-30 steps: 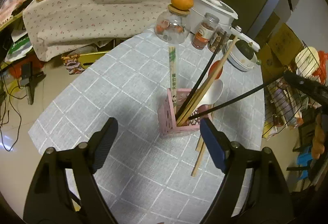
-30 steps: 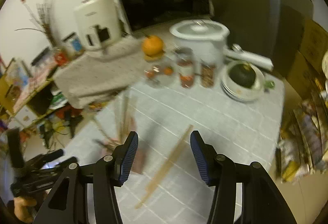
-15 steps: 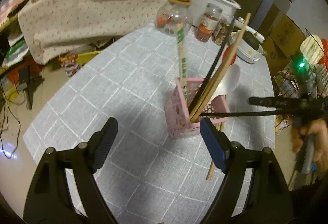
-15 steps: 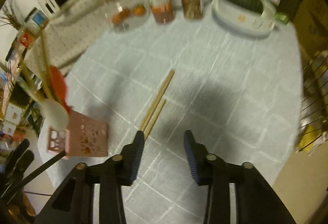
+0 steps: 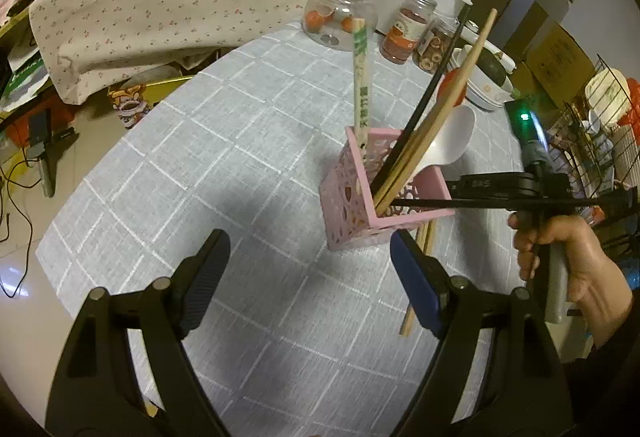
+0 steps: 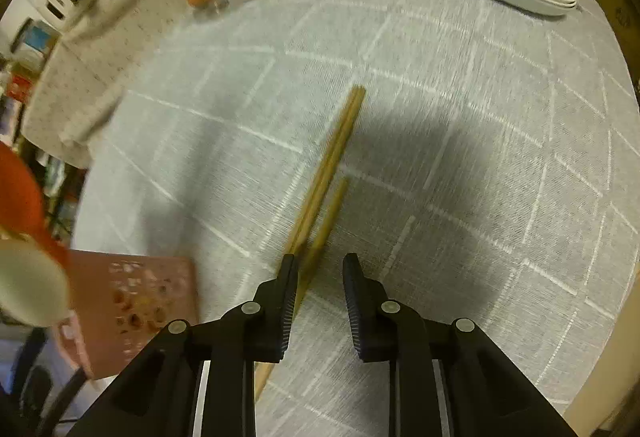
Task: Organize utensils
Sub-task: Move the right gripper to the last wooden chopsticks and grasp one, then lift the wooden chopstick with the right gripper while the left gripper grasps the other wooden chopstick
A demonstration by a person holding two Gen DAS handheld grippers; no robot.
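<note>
Right tool (image 6: 318,269) closing around wooden chopsticks (image 6: 330,165) beside pink holder (image 5: 360,197), not yet clamped; left tool (image 5: 308,273) apart, idle.

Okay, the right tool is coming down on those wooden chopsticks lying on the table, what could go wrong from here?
1. The right tool is closing around the loose wooden chopsticks, which lie staggered; it may catch only one.
2. The tall pink perforated utensil holder stands close beside them, already holding leaning chopsticks and a white plastic spoon; a bump could tip it.
3. The open left tool hovers near the holder without steadying it.
</note>
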